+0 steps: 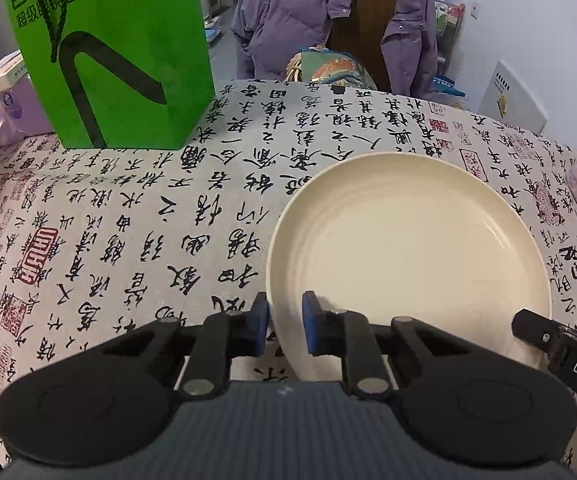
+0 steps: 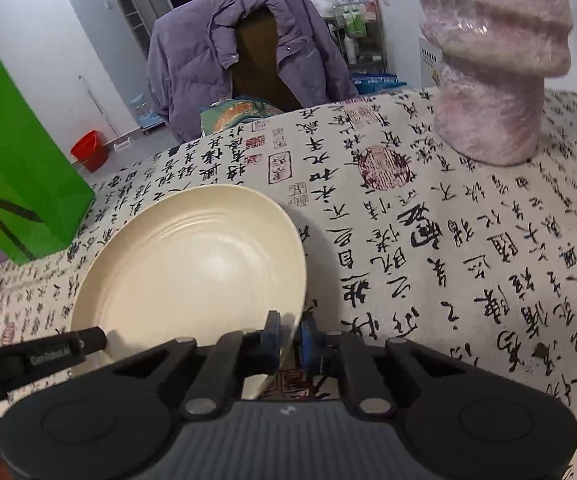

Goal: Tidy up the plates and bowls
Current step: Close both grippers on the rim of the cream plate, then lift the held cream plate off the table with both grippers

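I am watching my left gripper (image 1: 285,322) straddling the near left rim of the cream plate (image 1: 408,248): one blue pad (image 1: 261,320) is sitting just outside the rim, the other just inside, with a narrow gap showing, so I cannot tell whether it is actually clamping. My right gripper (image 2: 289,342) is pinching the plate (image 2: 192,264) at its near right rim, blue pads pressed against both faces of the edge. In the right wrist view the plate is looking tilted, its right edge raised off the tablecloth (image 2: 428,260) and casting a shadow beyond it.

Each claw is showing up in the other's view: the right one is poking in at the plate's near right edge, the left one at its near left.

Farther ahead and left of the left gripper, a green paper bag (image 1: 124,60) is standing on the calligraphy-print cloth. Ahead and right of the right gripper, a pink mottled vase (image 2: 496,60) is standing upright. Beyond the table's far edge, a purple jacket (image 2: 248,52) is hanging over a chair, and a red bucket (image 2: 88,150) is sitting on the floor.
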Tool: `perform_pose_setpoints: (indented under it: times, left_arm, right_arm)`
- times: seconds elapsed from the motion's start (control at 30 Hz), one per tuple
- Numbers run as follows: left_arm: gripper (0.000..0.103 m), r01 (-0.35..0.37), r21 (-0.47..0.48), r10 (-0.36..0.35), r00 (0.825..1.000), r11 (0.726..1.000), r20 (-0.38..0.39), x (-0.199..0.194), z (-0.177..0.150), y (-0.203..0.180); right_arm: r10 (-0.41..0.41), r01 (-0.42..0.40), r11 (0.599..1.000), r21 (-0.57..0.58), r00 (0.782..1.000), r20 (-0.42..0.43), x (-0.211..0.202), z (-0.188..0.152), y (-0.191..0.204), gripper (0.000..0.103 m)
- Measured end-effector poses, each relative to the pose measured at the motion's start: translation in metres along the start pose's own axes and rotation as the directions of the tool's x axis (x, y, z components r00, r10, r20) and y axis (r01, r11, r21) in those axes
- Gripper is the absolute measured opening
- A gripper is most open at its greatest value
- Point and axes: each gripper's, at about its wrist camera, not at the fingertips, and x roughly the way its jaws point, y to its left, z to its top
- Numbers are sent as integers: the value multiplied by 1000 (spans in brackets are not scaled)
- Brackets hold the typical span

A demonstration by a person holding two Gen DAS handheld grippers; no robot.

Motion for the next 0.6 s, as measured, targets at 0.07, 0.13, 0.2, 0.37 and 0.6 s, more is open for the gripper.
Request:
perform_pose_setpoints:
  times: [0.07,0.13,0.2,0.37,0.6]
  left_arm:
    - [17,-9,9,9,1000,1000,7,-2,-1,-1]
    - [17,-7,9,7,1000,1000,10,-2,-1,0]
    - [17,0,-4,0,1000,1000,10,-4,-3,1]
    - [17,-6,-2,6,1000,1000,28,-11,-4,0]
    - [17,-8,2,8,998,1000,61,-26,-7,-1]
  right_arm:
    - [-3,3,1000,-10,1000,6,-2,-1,2,10]
    - [-11,11,1000,-22,1000,13,-5,-2,3,10]
    - [-18,19,999,-32,1000,22,-8,-4,4,10]
    - [-13,14,999,-31,999,36,-15,-7,5,10]
    - [-13,15,1000,-25,998,63,-30,-10,5,10]
